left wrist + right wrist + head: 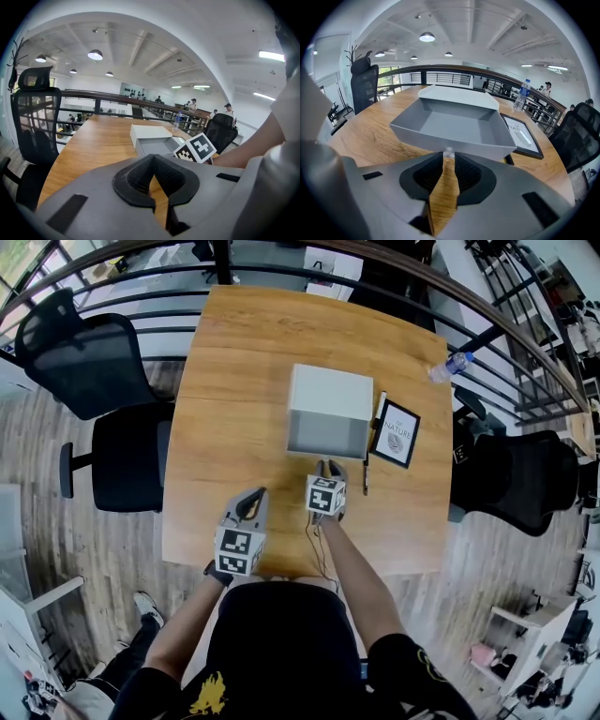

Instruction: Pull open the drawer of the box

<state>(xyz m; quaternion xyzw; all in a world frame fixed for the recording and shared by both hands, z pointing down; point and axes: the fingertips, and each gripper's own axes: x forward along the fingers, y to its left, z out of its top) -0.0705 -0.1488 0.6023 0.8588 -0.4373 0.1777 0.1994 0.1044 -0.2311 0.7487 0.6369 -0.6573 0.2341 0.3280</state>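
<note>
Your right hand-held gripper (328,469) is the one that matters. The box (330,390) sits near the middle of the worktop (234,381), a little toward its right edge. The grey drawer (326,437) sticks out of it toward the near edge, straight at you.

In the right gripper view the drawer's front wall lies directly ahead of the jaws. The jaws are nearly together, pinching a small clear knob (448,152) at the middle of that wall. The drawer's whole tray shows, so it looks already well out.

The slide line runs from the far edge to the near edge. I judge that any further pull should go straight back along it, toward the near edge. A sideways pull would likely skew the drawer or swing the box round.

Your left hand-held gripper (255,495) hangs close to the near edge, left of the right one and well apart from the box. Its jaws meet at the tips with nothing between them.
</note>
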